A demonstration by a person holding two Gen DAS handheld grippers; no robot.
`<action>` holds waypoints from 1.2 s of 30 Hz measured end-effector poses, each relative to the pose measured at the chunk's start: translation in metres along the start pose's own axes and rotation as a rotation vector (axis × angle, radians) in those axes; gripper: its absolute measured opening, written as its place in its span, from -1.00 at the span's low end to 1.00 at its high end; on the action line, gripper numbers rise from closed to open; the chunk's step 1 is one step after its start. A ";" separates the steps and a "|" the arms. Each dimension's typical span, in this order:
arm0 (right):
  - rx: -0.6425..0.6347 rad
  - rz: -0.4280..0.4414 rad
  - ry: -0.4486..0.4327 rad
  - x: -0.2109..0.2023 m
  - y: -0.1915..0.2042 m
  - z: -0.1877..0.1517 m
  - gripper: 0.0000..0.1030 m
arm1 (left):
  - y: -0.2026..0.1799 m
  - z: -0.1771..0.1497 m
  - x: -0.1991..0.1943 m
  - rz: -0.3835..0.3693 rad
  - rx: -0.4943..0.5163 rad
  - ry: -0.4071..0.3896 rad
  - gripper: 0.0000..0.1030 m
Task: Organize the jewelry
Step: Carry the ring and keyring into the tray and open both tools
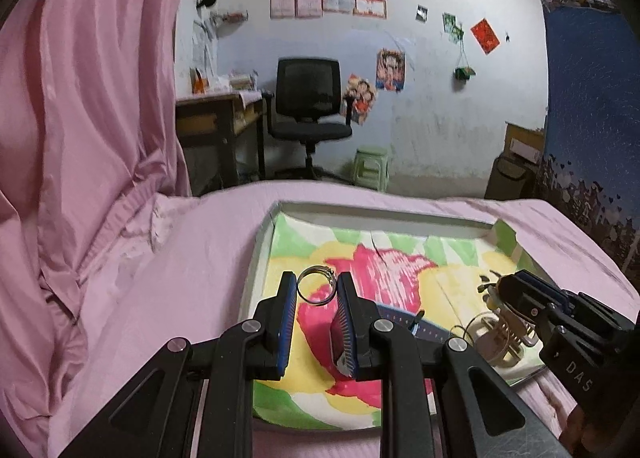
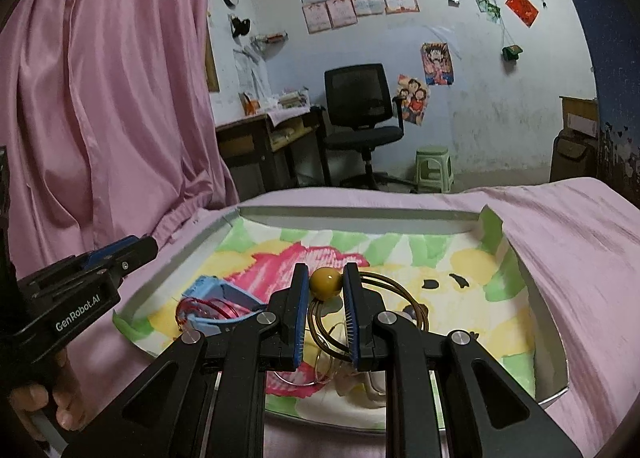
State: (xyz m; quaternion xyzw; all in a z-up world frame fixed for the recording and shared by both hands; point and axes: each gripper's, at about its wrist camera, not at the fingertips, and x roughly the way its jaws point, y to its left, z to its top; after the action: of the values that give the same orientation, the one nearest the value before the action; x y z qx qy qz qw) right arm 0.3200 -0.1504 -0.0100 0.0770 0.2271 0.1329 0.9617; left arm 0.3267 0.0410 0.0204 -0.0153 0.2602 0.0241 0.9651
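Note:
My left gripper [image 1: 317, 287] is shut on a thin silver ring bracelet [image 1: 316, 285], held above a shallow tray [image 1: 260, 258] lined with flower-painted paper. My right gripper [image 2: 326, 283] is shut on a mustard-yellow bead [image 2: 326, 282] that trails brown wire hoops [image 2: 384, 298] over the same tray [image 2: 556, 338]. In the right wrist view a light blue watch [image 2: 224, 298] with a red wire bangle [image 2: 204, 310] lies at the tray's left. The right gripper also shows in the left wrist view [image 1: 504, 290], above clear bangles [image 1: 492, 338].
The tray lies on a bed with a pink sheet [image 1: 180, 278]. A pink curtain [image 1: 80, 98] hangs on the left. Beyond the bed stand a black office chair [image 1: 308, 106], a desk [image 1: 216, 118] and a green stool [image 1: 372, 166]. A dark strap [image 1: 404, 322] lies in the tray.

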 end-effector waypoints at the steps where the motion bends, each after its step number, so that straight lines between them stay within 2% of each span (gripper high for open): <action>1: -0.004 0.000 0.013 0.002 0.001 0.000 -0.70 | 0.000 0.000 0.003 -0.006 -0.001 0.014 -0.62; 11: -0.031 -0.010 0.111 0.014 0.004 -0.005 -0.70 | -0.001 -0.005 0.015 -0.054 0.004 0.111 -0.62; 18: -0.030 -0.008 0.119 0.016 0.002 -0.006 -0.70 | 0.004 -0.007 0.022 -0.059 -0.015 0.169 -0.61; 28: -0.026 -0.004 0.119 0.016 0.001 -0.006 -0.67 | 0.008 -0.008 0.018 -0.082 -0.041 0.171 -0.60; 31: -0.017 -0.004 0.118 0.015 0.000 -0.008 -0.39 | 0.012 -0.009 0.011 -0.093 -0.060 0.145 -0.26; 32: -0.014 -0.002 0.111 0.012 0.000 -0.009 -0.28 | 0.014 -0.009 0.006 -0.094 -0.071 0.123 -0.01; 33: -0.013 -0.001 0.106 0.010 0.000 -0.009 -0.27 | 0.015 -0.009 0.001 -0.092 -0.079 0.098 0.13; 36: -0.016 -0.002 0.089 0.005 0.000 -0.009 -0.27 | 0.017 -0.009 -0.011 -0.092 -0.092 0.052 0.15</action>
State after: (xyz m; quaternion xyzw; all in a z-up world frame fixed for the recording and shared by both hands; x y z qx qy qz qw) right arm 0.3200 -0.1481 -0.0201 0.0631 0.2689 0.1370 0.9513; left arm 0.3119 0.0576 0.0179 -0.0720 0.2829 -0.0090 0.9564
